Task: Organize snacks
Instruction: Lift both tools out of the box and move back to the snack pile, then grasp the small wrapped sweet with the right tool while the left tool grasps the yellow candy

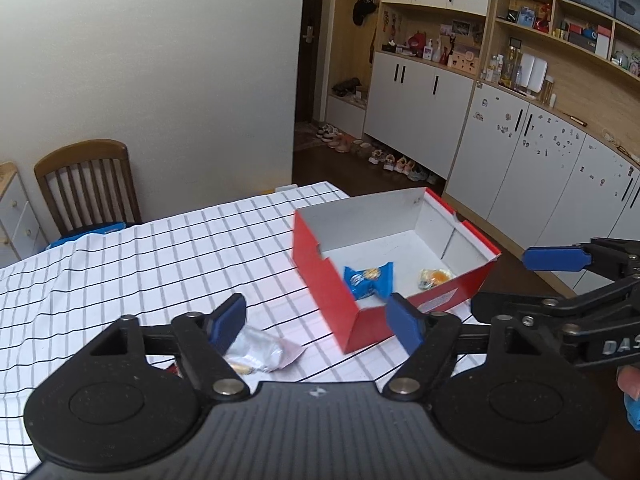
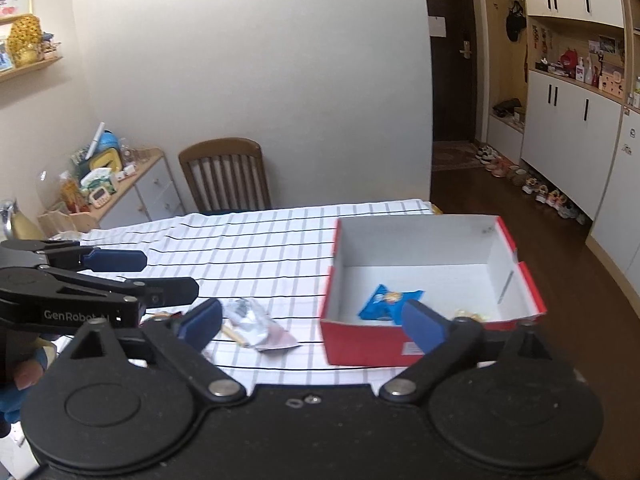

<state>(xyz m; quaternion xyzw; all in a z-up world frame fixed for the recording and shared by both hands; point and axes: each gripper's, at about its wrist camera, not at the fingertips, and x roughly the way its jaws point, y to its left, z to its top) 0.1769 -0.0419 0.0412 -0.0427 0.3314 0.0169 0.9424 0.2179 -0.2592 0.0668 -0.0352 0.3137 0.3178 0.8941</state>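
The silver packet (image 2: 256,322) lay outside the box (image 2: 362,346); both grippers (image 2: 312,322) were spread, so closing squarely across it seemed best.

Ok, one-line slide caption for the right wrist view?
Open right gripper above checked tablecloth; silver snack beside red box holding blue packet.

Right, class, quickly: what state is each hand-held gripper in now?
Left hand-held gripper: open, holding nothing.
Right hand-held gripper: open, holding nothing.
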